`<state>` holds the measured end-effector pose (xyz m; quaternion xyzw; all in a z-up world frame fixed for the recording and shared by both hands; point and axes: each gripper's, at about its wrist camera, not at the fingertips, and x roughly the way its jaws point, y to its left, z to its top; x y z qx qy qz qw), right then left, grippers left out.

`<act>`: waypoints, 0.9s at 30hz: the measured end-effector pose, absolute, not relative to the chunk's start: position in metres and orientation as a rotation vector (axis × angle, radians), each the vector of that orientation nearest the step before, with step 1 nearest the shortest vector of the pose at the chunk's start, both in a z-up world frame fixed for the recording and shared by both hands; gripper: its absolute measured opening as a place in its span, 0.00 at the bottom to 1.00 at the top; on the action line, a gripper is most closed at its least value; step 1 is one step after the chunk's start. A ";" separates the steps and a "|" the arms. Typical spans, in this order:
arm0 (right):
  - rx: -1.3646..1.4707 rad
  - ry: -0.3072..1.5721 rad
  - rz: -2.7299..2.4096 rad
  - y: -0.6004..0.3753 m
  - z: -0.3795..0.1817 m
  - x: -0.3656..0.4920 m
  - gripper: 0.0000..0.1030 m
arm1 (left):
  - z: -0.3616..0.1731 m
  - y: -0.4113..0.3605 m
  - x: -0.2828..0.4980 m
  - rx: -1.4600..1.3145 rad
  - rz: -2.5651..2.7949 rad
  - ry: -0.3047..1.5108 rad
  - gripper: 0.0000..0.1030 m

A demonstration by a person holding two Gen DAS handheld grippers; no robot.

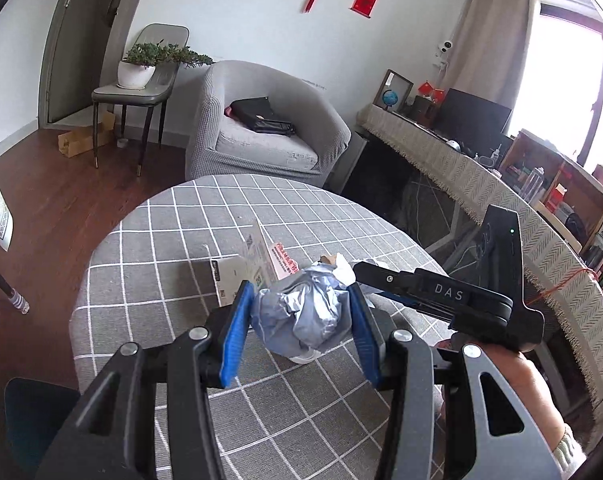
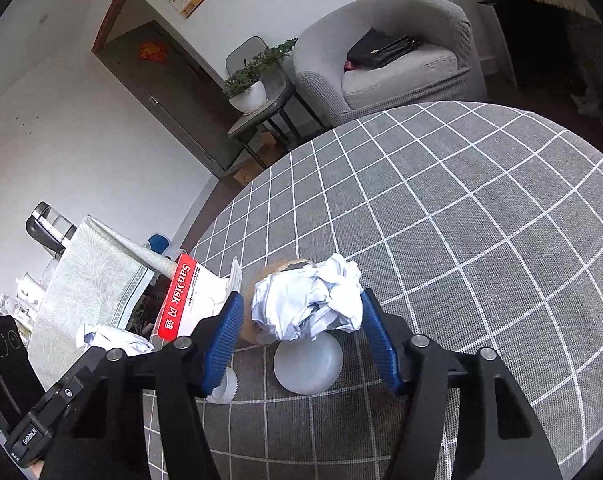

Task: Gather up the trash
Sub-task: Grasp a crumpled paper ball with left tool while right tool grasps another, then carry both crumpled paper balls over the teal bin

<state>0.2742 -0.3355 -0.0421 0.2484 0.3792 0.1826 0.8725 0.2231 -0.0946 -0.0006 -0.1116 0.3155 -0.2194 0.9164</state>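
- Blue-padded jaws of the left gripper [image 1: 301,320] are clenched on a crumpled grey-white wad [image 1: 305,316]; both pads press into its sides and the wad bulges between them, apparently lifted slightly clear of the checked tablecloth [image 1: 173,240].
- Jaws of the right gripper [image 2: 301,332] straddle a second wad of crumpled white paper [image 2: 309,300]. The right pad touches its edge; on the left side a gap shows, so I judge this grip not yet closed on it.
- Just below that paper sits a translucent round lid [image 2: 307,364], and a small white cap [image 2: 225,388] lies against the left finger's tip, both on the cloth.
- Behind the paper a brown cardboard scrap [image 2: 277,270] peeks out, and to its left lies a red-and-white SanDisk card package [image 2: 189,304], near the table's edge.
- Further off stand a grey armchair [image 2: 385,56] and a chair bearing a potted plant [image 2: 249,92].
- Handling, as I judge it: both wads are very light, soft and springy, not fragile. They will squash under the pads rather than slip, so a squeeze across the thickest middle suits them best; a pinch on a loose flap could tear or unfold it.
- Lid and cap look smooth, stiff and low, likely slippery; they would want gripping across the rim.
- Card package is thin and flat, so an overhanging edge is the place to take it.
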 end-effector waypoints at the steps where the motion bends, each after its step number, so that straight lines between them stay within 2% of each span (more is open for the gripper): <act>1: 0.519 0.788 0.381 -0.335 -0.041 0.274 0.52 | 0.000 -0.090 0.222 -0.227 -0.445 0.647 0.49; 11: 0.351 0.673 0.277 -0.318 -0.008 0.262 0.52 | 0.003 -0.045 0.217 -0.234 -0.368 0.627 0.49; 27: 0.115 0.668 0.328 -0.252 0.000 0.258 0.52 | 0.000 0.008 0.213 -0.239 -0.244 0.625 0.49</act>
